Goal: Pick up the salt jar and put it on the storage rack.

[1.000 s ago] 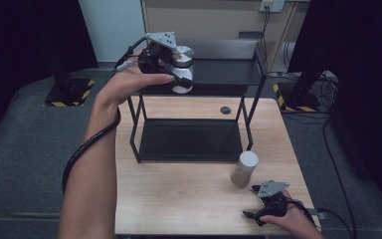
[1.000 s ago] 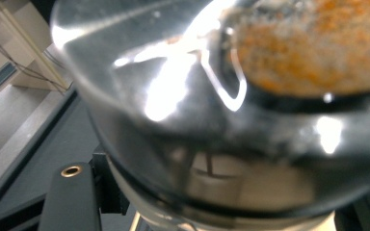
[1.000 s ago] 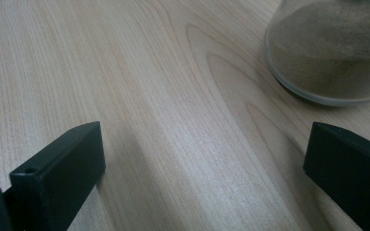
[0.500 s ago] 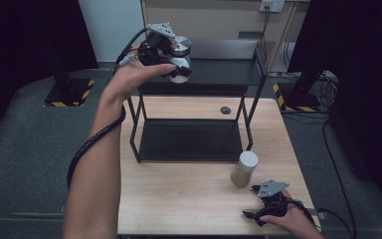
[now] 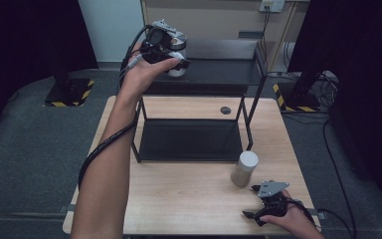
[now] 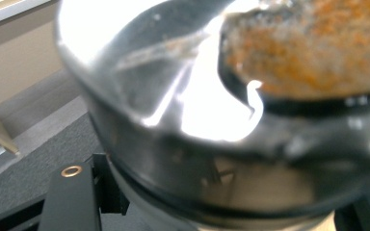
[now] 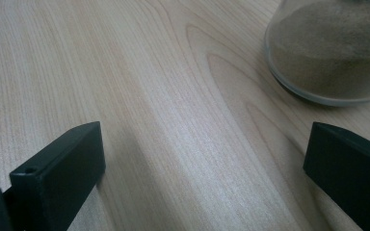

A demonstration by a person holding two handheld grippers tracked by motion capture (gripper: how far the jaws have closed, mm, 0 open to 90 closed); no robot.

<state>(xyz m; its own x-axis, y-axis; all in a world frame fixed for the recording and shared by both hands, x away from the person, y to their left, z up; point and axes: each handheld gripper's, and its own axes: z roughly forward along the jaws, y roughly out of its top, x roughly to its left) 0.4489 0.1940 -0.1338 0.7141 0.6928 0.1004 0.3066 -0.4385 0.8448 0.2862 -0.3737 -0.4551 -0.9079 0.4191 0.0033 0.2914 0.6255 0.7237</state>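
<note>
Above the black rack [image 5: 214, 74], left tool [image 5: 171, 52] clamps silver-lidded jar [image 5: 175, 47].

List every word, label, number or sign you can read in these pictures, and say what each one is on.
No readable text.
Jar held in the left gripper: no label legible; the left gripper view is blurred.
Jar on the table: no lettering to be seen.
Yellow-and-black hazard stripes on the floor: a marking without words.
</note>
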